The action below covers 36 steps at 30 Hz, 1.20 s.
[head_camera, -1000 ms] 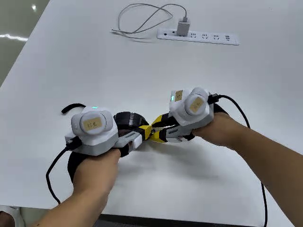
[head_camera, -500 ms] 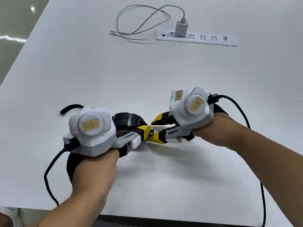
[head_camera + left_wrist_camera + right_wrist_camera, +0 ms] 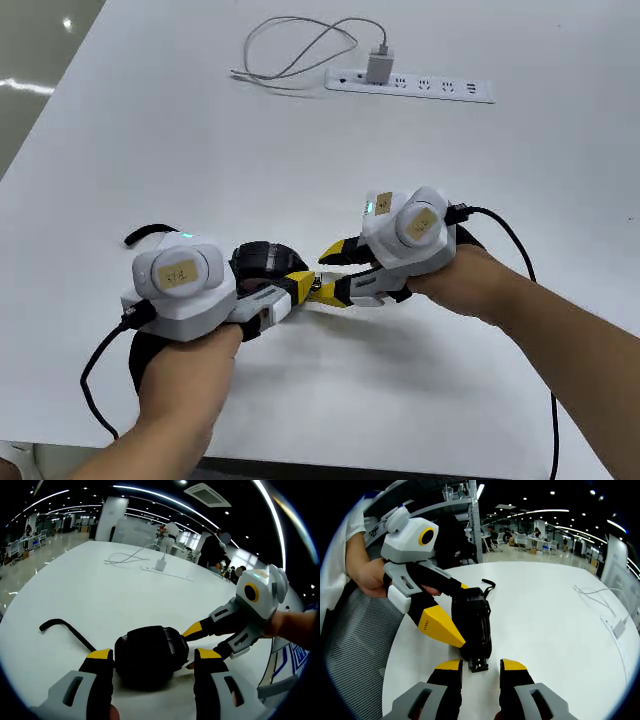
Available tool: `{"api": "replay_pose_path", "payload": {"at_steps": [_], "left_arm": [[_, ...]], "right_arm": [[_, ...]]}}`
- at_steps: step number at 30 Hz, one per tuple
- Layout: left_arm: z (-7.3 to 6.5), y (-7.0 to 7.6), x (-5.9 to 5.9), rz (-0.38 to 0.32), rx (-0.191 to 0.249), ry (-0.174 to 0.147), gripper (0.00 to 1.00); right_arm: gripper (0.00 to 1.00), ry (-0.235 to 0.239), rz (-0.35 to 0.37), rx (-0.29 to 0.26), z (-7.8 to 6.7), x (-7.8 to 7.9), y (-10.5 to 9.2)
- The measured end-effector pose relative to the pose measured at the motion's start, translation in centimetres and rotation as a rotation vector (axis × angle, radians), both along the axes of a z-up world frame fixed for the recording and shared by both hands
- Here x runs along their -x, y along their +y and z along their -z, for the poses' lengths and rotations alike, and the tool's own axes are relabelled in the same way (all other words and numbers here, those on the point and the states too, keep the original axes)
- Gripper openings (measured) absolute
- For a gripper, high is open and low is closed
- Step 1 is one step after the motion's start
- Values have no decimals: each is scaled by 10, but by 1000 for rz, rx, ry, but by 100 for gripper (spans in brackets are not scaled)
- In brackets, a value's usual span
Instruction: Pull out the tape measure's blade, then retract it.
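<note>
**L clamps tape case, R jaws open at its mouth**

Tape measure (image 3: 262, 262) is a black case lying on the white table (image 3: 200, 130), near the front edge, btwn the two grippers. Its black wrist strap (image 3: 150, 232) trails off to the left on the tabletop.

L gripper (image 3: 282, 282): jaws closed onto the case from both sides. In the left gripper view the yellow-tipped fingers (image 3: 102, 660) flank the tape measure (image 3: 150, 655), w/ the case taking up the span btwn them. From the right gripper view the L gripper (image 3: 462, 615) comes in from the left, one yellow finger flat along the side of the tape measure (image 3: 476, 620).

R gripper (image 3: 336, 272): jaws apart. In the right gripper view the R gripper (image 3: 481, 666) straddles the narrow mouth end of the case, w/ a gap showing on each side (whether either finger touches the end I can't tell). The left gripper view shows the R gripper (image 3: 196, 641) coming in from the right, tips spread at the case's right end.

Blade not yet drawn out of the case.

Far side of the table: a white power strip (image 3: 415, 85) w/ a charger (image 3: 378, 68) plugged in and a looped cable (image 3: 290, 45) beside it, well apart from the work.
</note>
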<state>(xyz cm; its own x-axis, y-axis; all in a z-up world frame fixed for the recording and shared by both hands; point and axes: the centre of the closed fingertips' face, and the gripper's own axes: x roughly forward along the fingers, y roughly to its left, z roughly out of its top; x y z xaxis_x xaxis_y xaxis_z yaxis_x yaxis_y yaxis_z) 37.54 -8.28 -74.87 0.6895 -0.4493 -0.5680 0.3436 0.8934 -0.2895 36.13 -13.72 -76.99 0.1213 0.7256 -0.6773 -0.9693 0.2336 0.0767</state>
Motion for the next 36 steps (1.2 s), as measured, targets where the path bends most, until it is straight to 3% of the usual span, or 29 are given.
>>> {"api": "replay_pose_path", "payload": {"at_steps": [9, 12, 14, 17, 19, 22, 25, 36], "left_arm": [[-2, 9, -1, 20, -11, -23, 63], [-5, 8, 1, 59, -41, -51, 63], [-5, 9, 2, 71, -38, -52, 64], [-9, 13, 6, 148, -77, -96, 64], [-14, 18, 6, 130, -45, -102, 63], [-19, 24, 7, 179, -71, -139, 63], [-27, 29, 11, 211, -60, -161, 63], [-35, 48, 24, 304, -92, -178, 64]], "right_arm": [[27, -8, 13, -8, -5, 0, 0], [28, -16, 27, -12, -7, 1, -3], [28, -20, 35, -13, -7, 1, -5], [29, -39, 65, -44, -16, 3, -7], [30, -53, 74, -50, -18, 5, -9], [33, -64, 99, -56, -23, 6, -14], [34, -79, 121, -71, -30, 8, -20], [40, -109, 184, -91, -48, 10, -35]]}}
